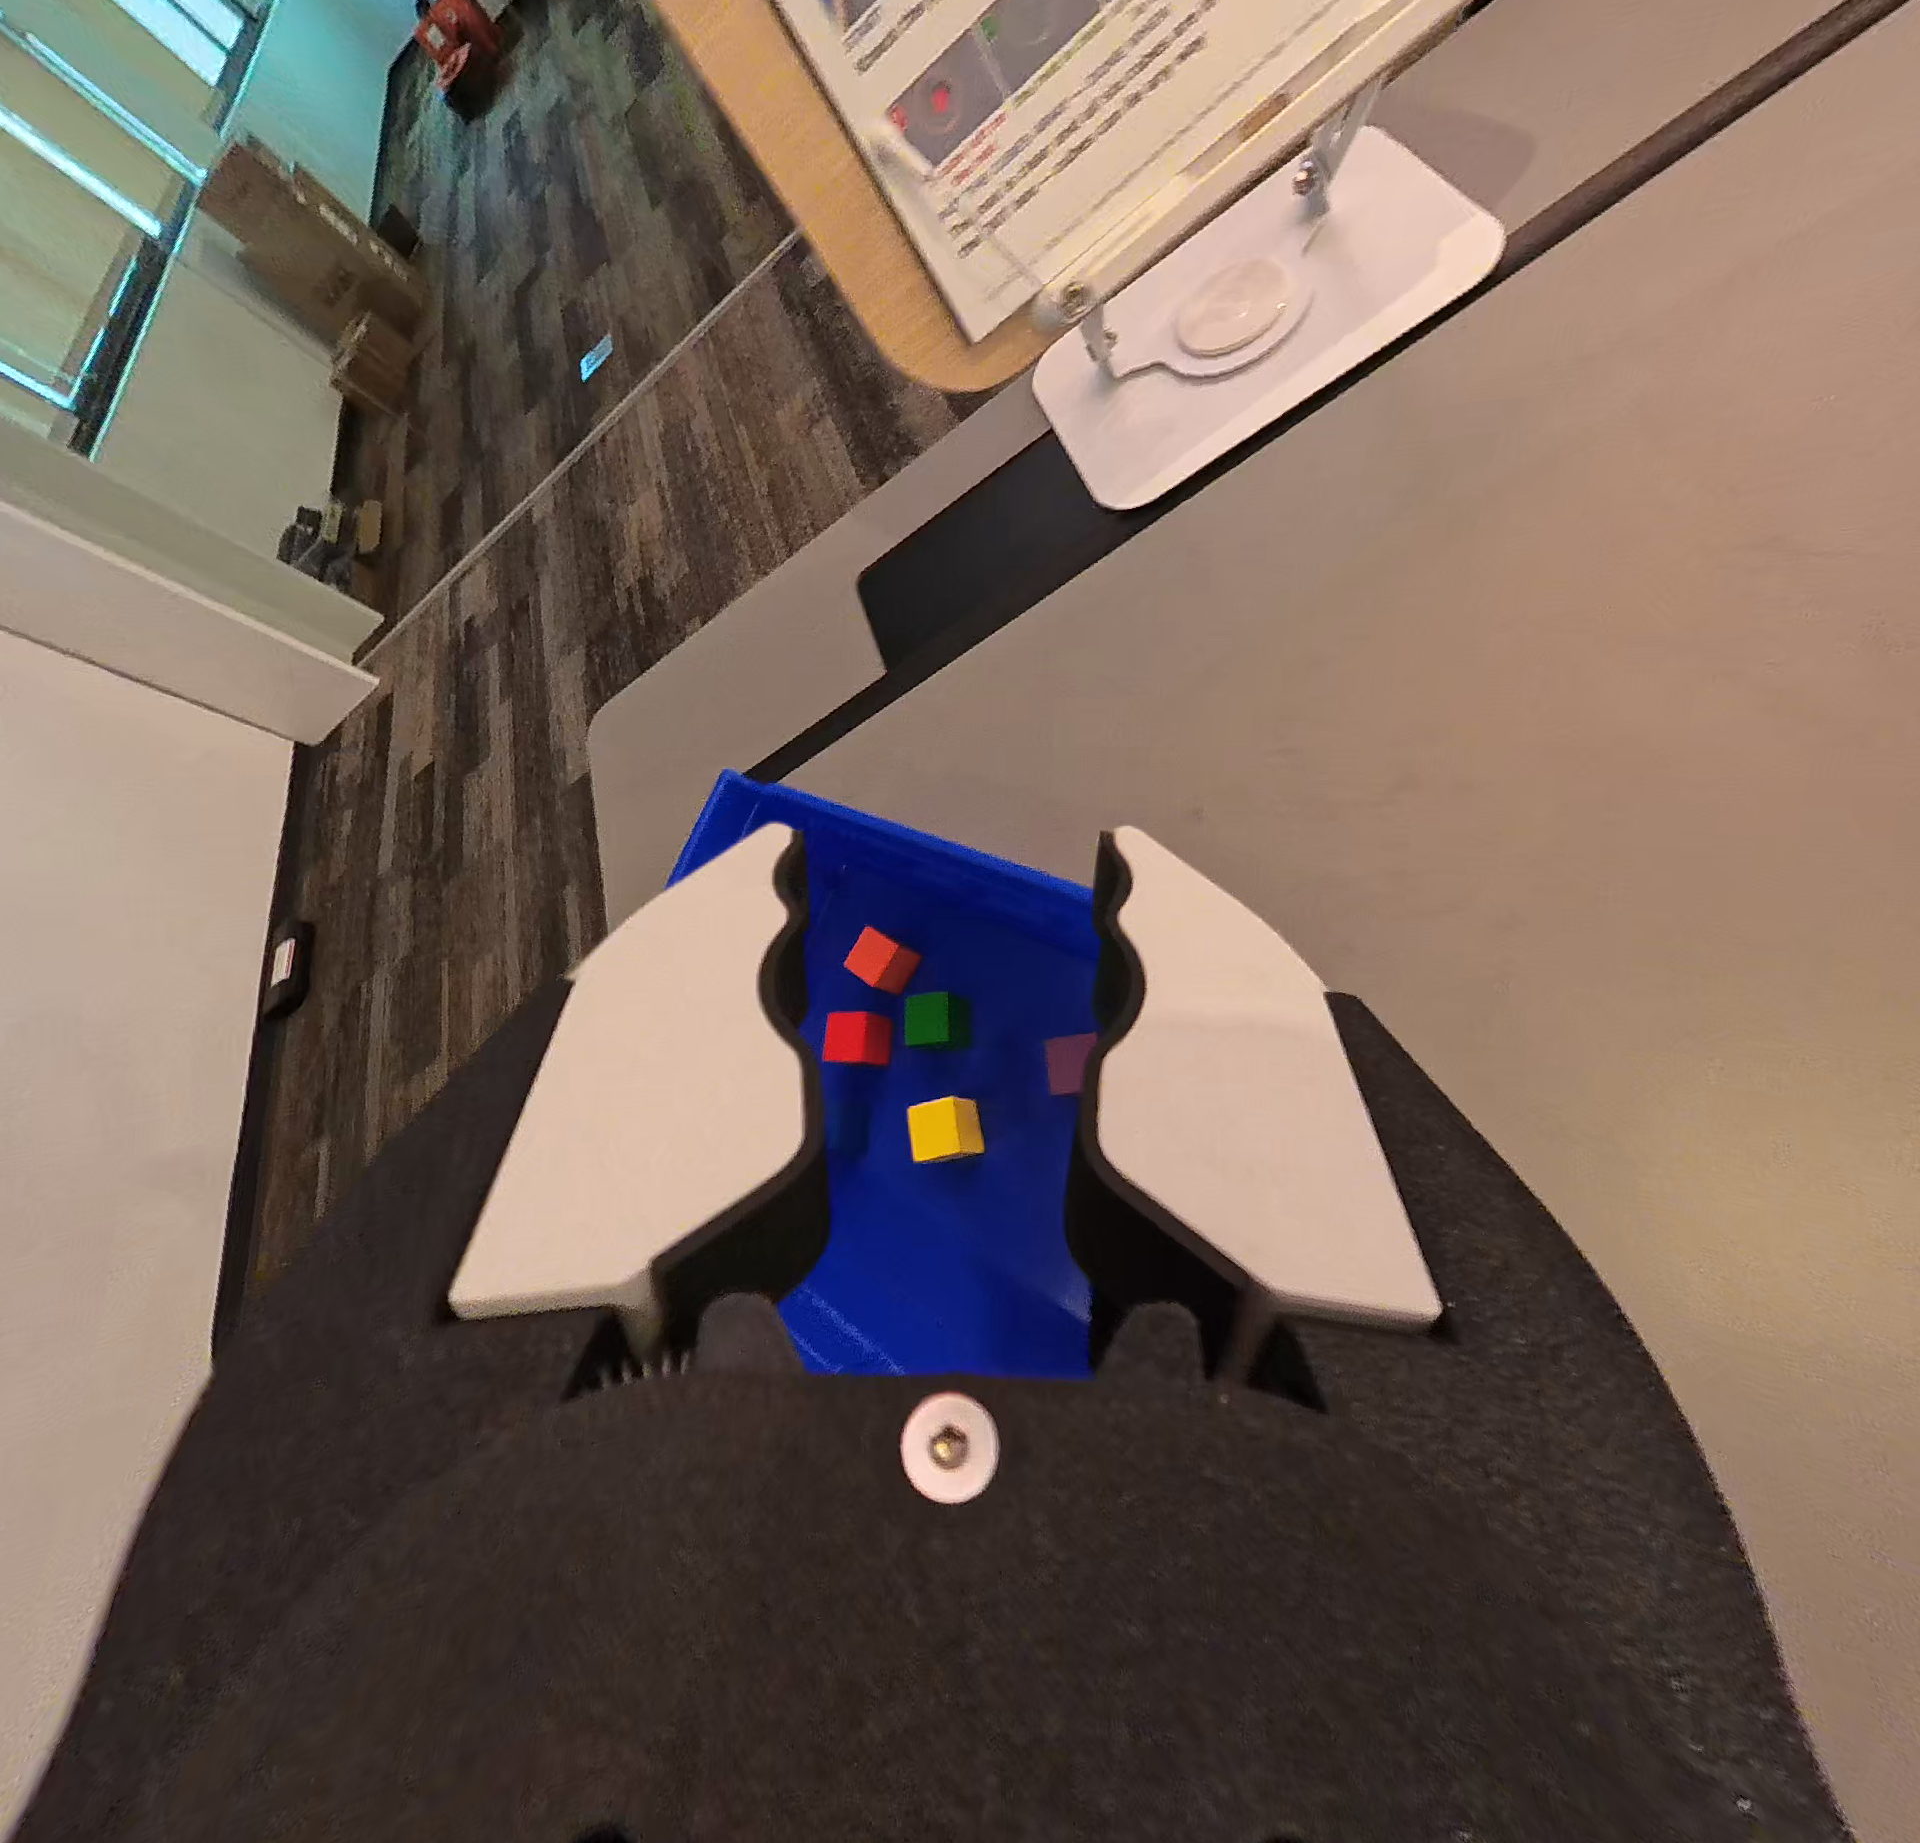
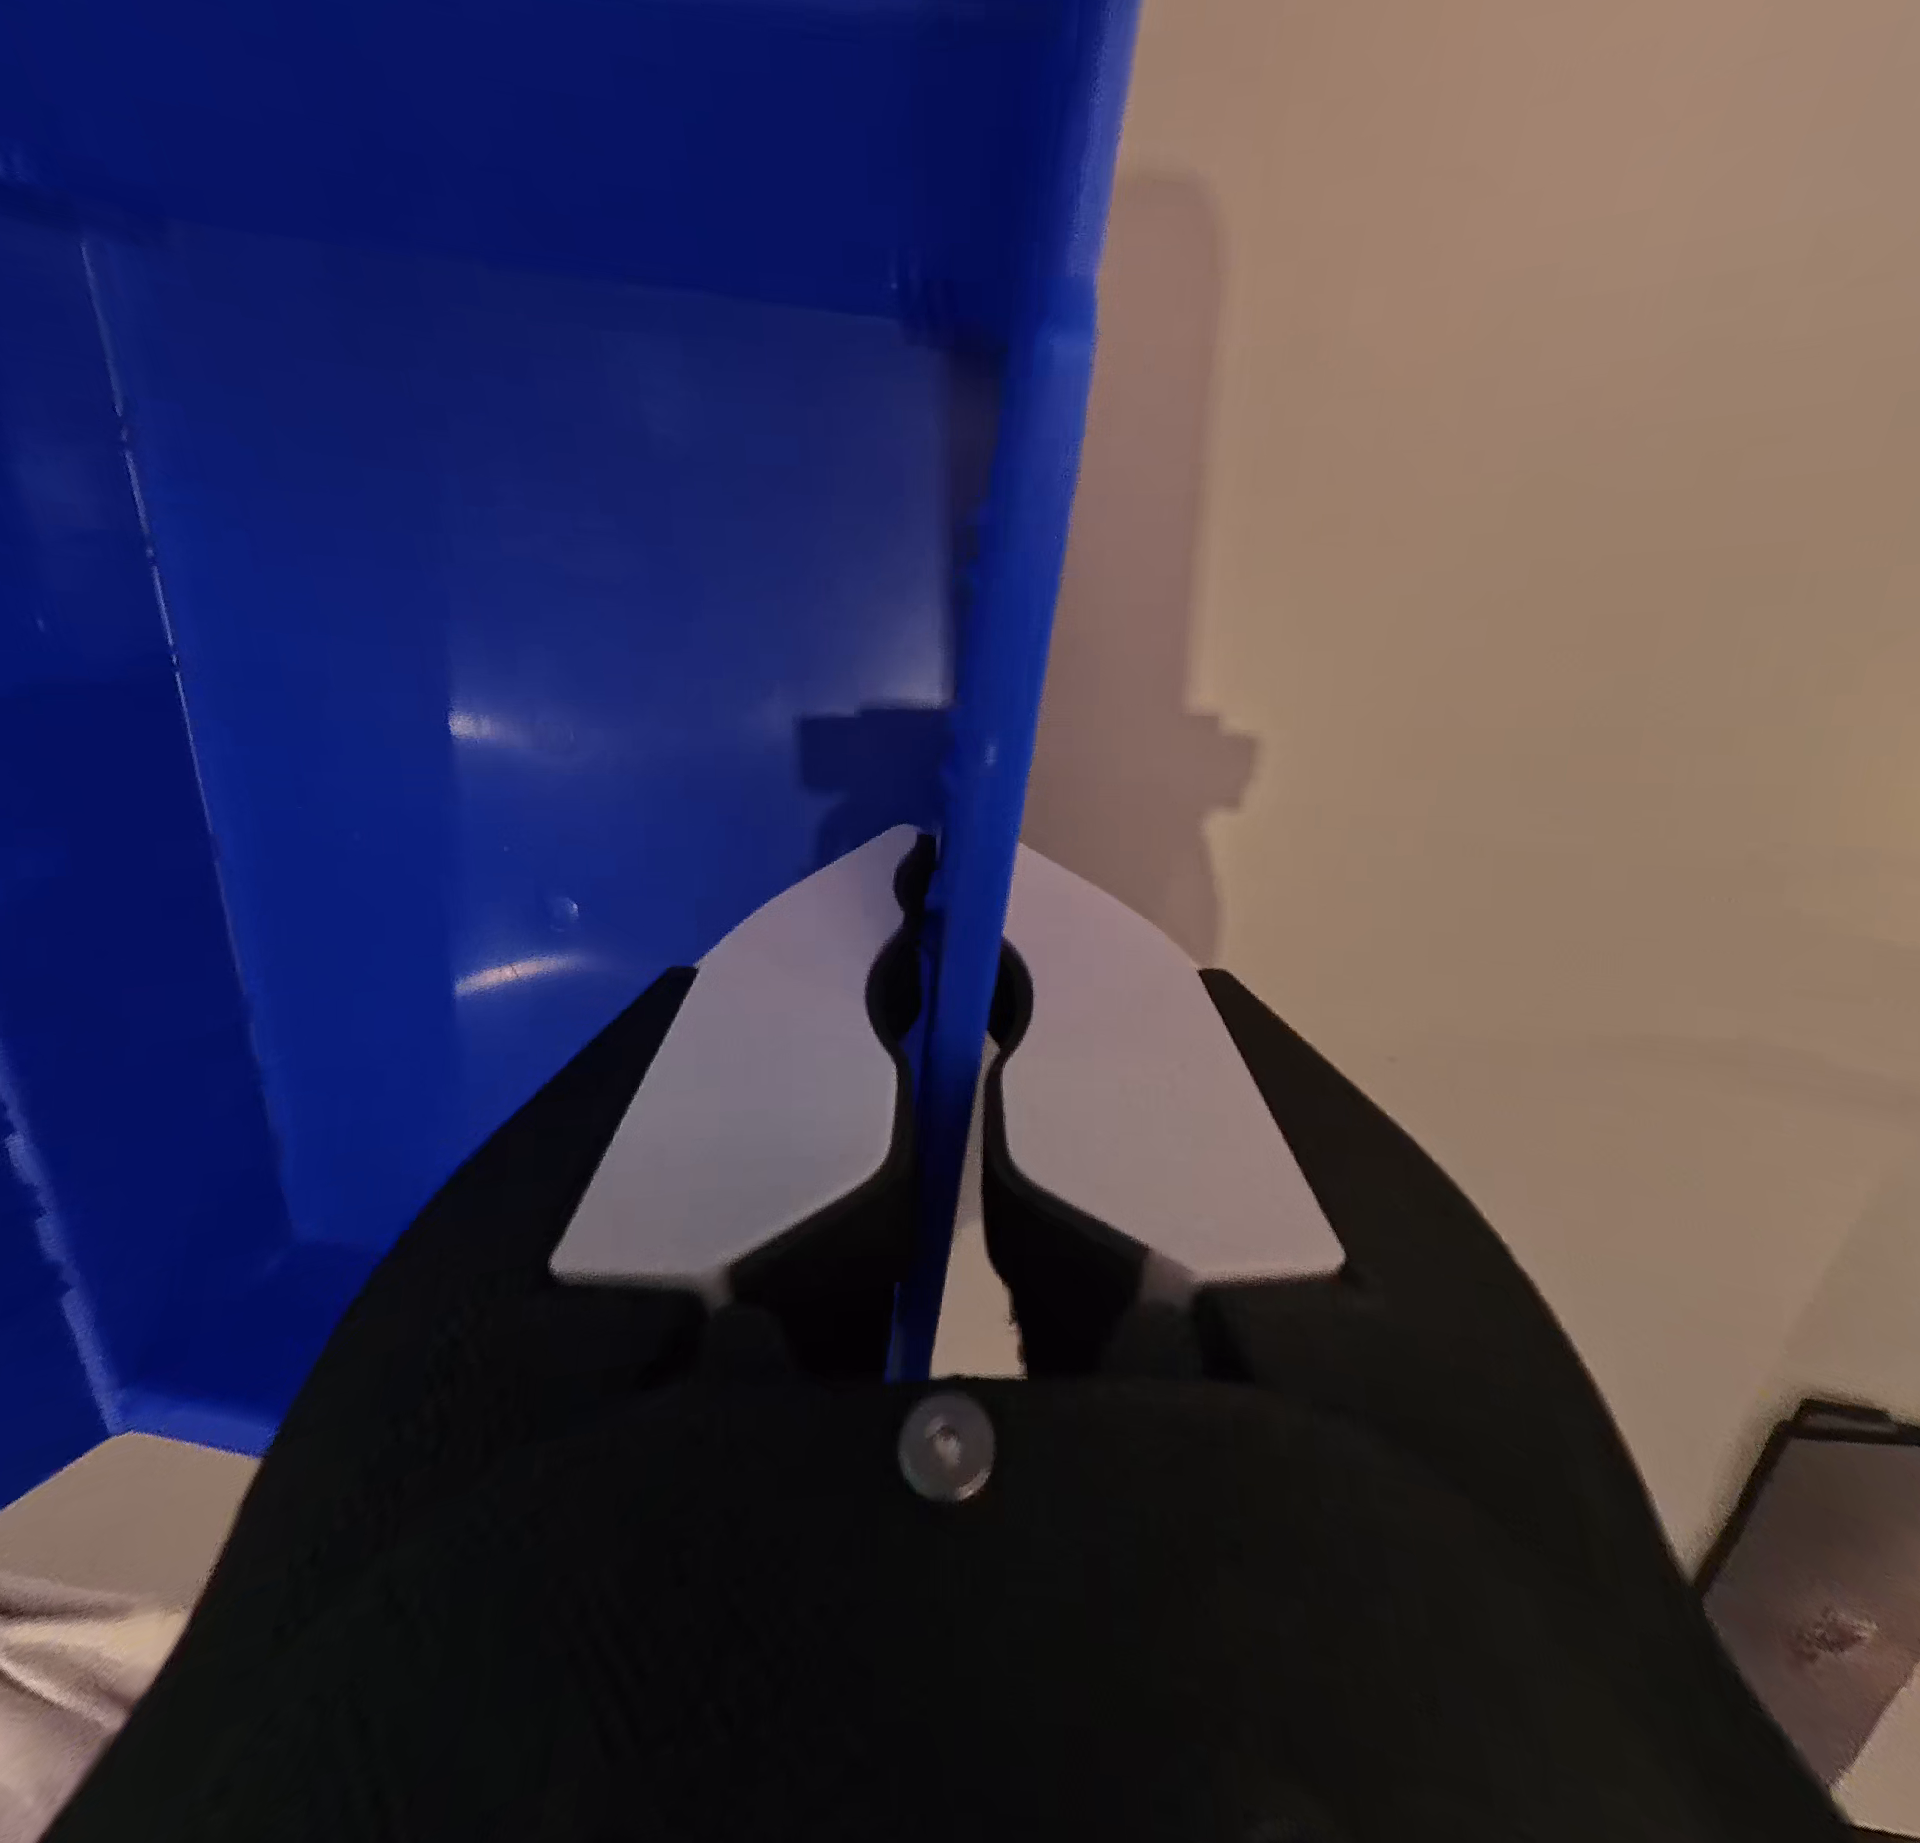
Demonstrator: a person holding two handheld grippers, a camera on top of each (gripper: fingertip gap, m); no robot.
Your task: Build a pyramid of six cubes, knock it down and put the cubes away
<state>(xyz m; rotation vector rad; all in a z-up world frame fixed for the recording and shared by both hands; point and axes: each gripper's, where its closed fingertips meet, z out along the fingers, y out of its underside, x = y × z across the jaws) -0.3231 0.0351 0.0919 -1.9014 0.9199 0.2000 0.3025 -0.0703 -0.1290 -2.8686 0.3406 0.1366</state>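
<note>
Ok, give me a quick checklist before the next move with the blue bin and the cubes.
1. Right claw gripping blue bin wall: ok, shut on it.
2. Left claw free: ok, open, holding nothing.
3. Cubes in bin: orange cube, red cube, green cube, yellow cube, purple cube visible: ok.
4. Sixth cube: cannot tell, not seen.
5. Purple cube fully visible: not ok, partly hidden behind the claw finger.
</note>
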